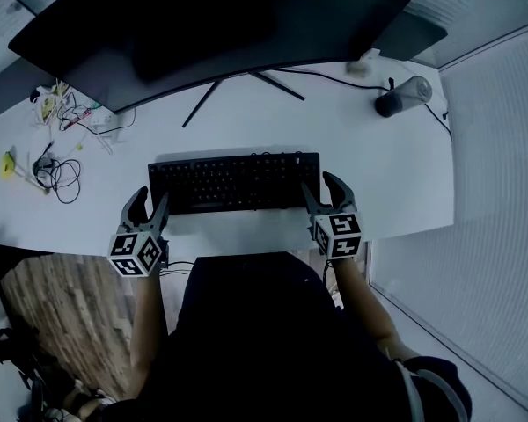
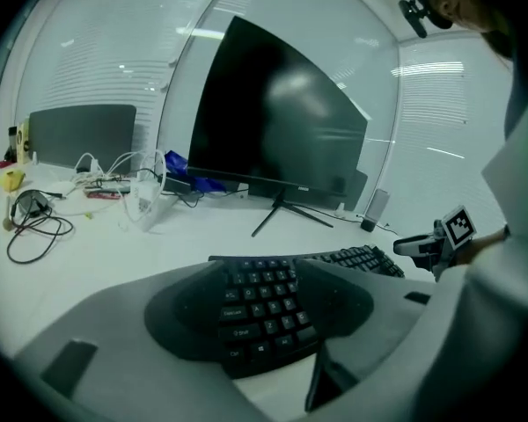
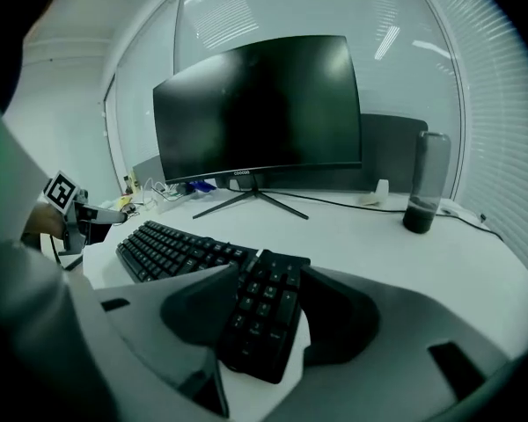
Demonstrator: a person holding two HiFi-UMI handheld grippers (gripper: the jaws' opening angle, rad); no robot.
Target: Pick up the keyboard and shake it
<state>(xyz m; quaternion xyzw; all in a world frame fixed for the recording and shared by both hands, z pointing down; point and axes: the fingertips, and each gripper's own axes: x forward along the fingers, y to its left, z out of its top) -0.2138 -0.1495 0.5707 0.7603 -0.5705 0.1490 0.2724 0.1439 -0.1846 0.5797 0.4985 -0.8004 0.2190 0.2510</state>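
Clear cylindrical tumbler (image 1: 403, 96) at rear of white desk (image 1: 334, 139), dark at bottom; black full-size kbd (image 1: 233, 181) lies flat; L gripper (image 1: 152, 196), R gripper (image 1: 317, 183): jaws apart, kbd ends between, unclamped.

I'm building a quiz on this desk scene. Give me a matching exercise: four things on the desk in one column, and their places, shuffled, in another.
Things:
1. keyboard
2. monitor
3. bottle
4. cables

Places:
A. far right corner of the desk
B. left end of the desk
C. middle, by the near edge
D. at the back, on splayed legs

Pairs: 1-C, 2-D, 3-A, 4-B
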